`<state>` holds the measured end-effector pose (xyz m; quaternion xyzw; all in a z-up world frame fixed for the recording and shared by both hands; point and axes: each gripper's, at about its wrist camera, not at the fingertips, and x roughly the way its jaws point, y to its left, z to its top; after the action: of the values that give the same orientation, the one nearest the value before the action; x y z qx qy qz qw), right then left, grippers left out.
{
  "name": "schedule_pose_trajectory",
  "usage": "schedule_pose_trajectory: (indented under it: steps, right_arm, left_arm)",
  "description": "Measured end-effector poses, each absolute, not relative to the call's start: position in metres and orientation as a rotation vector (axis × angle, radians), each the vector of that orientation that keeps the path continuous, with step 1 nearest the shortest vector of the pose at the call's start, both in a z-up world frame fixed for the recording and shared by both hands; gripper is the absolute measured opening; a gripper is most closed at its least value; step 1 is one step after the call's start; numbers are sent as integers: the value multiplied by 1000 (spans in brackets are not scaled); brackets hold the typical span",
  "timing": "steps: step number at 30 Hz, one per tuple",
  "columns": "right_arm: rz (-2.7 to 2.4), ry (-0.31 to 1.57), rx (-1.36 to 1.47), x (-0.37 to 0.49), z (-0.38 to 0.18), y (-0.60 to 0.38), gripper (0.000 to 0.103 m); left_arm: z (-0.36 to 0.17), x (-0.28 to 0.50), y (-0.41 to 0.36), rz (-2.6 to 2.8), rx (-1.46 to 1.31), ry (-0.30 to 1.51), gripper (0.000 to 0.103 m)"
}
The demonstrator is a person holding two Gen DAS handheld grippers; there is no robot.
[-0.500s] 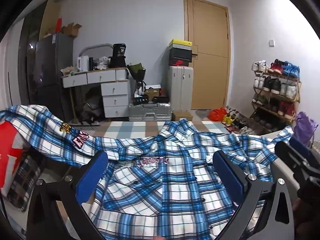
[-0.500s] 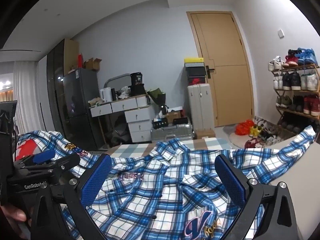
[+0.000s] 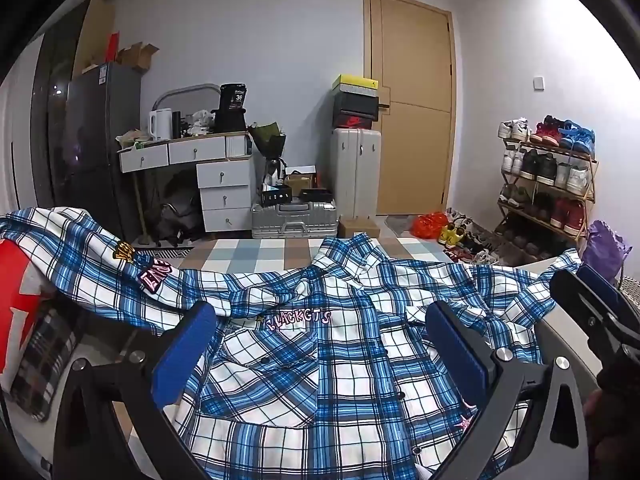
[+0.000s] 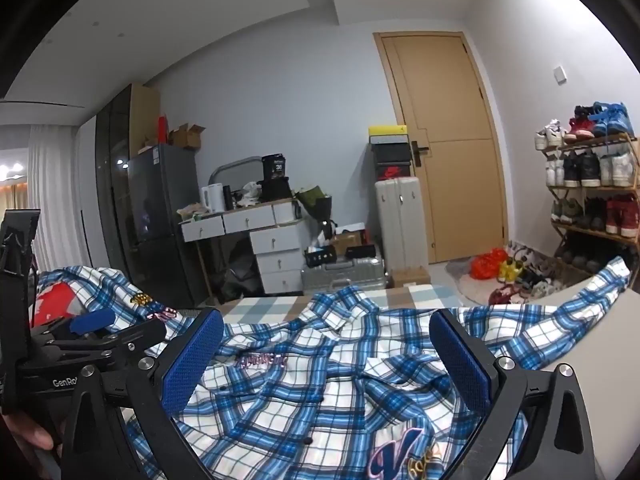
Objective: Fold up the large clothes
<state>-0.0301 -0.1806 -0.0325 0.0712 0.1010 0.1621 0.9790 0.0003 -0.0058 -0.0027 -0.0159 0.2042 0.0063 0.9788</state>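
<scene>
We're looking at a blue plaid shirt lying spread front-up on the bed, collar toward the far edge, buttons done up as far as we can tell. One sleeve is trailing left over a red-and-white cushion; the other is running right to the bed's corner.

Risks, as we're judging them: the fabric is rumpled around the collar and right chest, so a pinch there is prob. going to catch two layers and drag the whole body instead of one edge. The left sleeve is draping over the cushion w/ little support, so a pull could send it off the bed. Grabbing at uneven spots is likely giving us a skewed fold.

Pose: we're holding the left gripper tipped down at the chest lettering, jaws wide apart, nothing btwn them. The right gripper is sitting nearer level, just beside the left one, jaws also fully apart and empty, hovering over the shirt's lower front.
</scene>
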Motion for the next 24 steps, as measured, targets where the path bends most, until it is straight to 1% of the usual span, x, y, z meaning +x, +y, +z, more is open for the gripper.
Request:
schedule_pose_trajectory:
  steps: [24]
  right_arm:
    - [332,216,168,-27,-36,-185,103]
  left_arm:
    - [-3,0,-5,14,-32,413,102]
